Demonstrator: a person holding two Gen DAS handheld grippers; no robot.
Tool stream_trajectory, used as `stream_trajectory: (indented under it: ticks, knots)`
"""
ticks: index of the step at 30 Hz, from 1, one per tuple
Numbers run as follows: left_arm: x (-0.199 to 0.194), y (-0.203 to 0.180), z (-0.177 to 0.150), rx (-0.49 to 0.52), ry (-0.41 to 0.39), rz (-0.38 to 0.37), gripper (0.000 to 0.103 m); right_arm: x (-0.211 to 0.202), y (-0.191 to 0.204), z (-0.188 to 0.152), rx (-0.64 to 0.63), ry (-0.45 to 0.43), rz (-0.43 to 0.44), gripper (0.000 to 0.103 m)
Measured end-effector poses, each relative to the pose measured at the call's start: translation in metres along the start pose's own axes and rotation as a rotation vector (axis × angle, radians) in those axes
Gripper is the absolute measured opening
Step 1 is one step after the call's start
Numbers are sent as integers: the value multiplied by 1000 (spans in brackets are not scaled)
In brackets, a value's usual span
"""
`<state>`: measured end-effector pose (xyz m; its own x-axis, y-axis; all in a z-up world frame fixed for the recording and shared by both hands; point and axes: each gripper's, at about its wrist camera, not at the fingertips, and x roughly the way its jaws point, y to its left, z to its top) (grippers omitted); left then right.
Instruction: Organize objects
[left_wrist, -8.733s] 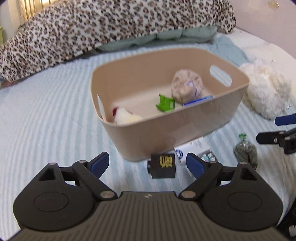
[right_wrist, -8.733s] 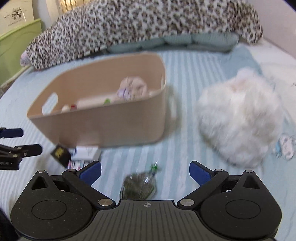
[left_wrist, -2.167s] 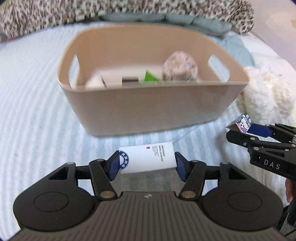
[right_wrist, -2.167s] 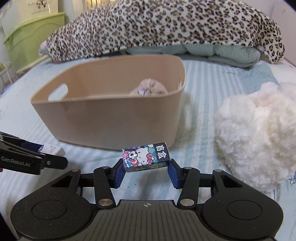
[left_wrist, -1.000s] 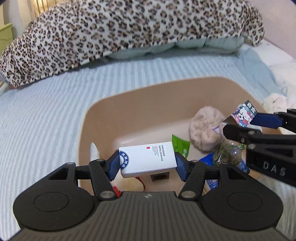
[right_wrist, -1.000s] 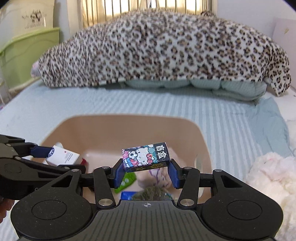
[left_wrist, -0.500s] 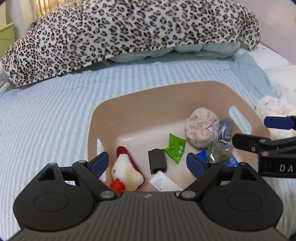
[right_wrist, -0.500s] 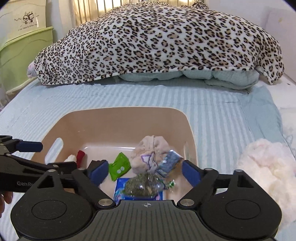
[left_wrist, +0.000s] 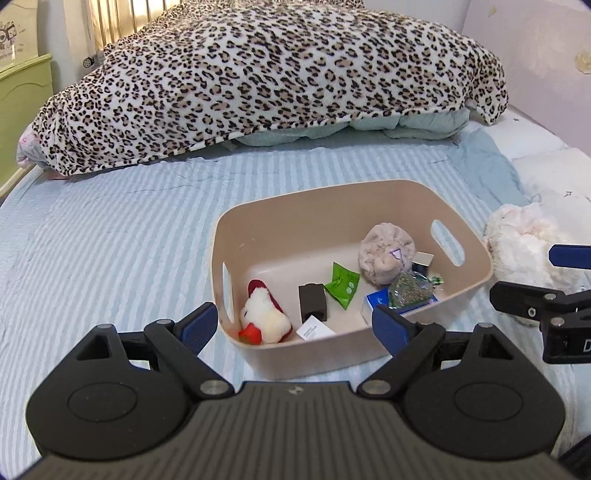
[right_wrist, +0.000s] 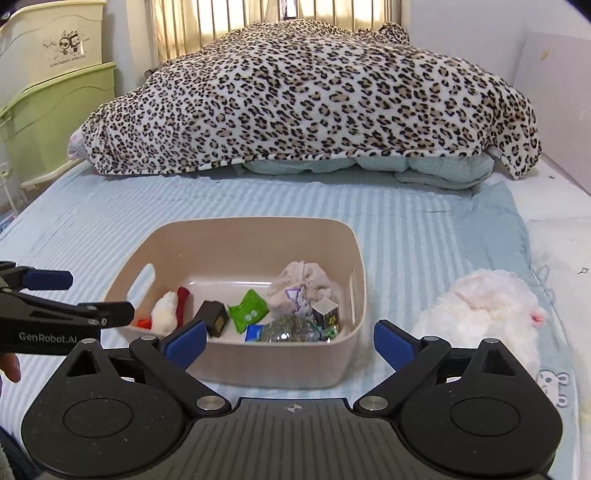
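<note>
A beige bin sits on the striped bed. In it lie a white and red plush, a black box, a green packet, a pinkish fabric pouch, a bag of dried herbs, a white card box and a cartoon box. My left gripper is open and empty above the bin's near side. My right gripper is open and empty above the bin's near wall.
A white fluffy plush lies right of the bin. A leopard-print blanket is piled at the head of the bed. Green storage boxes stand at the far left. The wall runs along the right.
Both grippers opened and dropped their boxes into the bin, the white card box and the cartoon box. Since half a second ago both have pulled back and up from the bin.
</note>
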<state>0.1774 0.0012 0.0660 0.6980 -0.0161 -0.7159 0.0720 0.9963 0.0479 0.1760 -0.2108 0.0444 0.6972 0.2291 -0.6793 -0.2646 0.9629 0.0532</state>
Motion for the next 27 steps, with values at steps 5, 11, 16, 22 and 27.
stream_trajectory:
  ticks: [5,11,16,22,27]
  knots:
    - [-24,-7,-14,-1,-11,0,91,-23,4,-13,-3,-8,-4,101]
    - [-52,-11,-32,-11,-40,13,91,-45,7,-31,11,3,17,103]
    - [-74,-13,-45,-8,-65,7,91,-61,13,-48,0,2,14,103]
    - [-90,-11,-60,-39,-37,-27,91,-82,16,-65,37,-7,38,103]
    - [-105,-13,-73,-28,-31,-28,91,-96,18,-74,47,3,27,103]
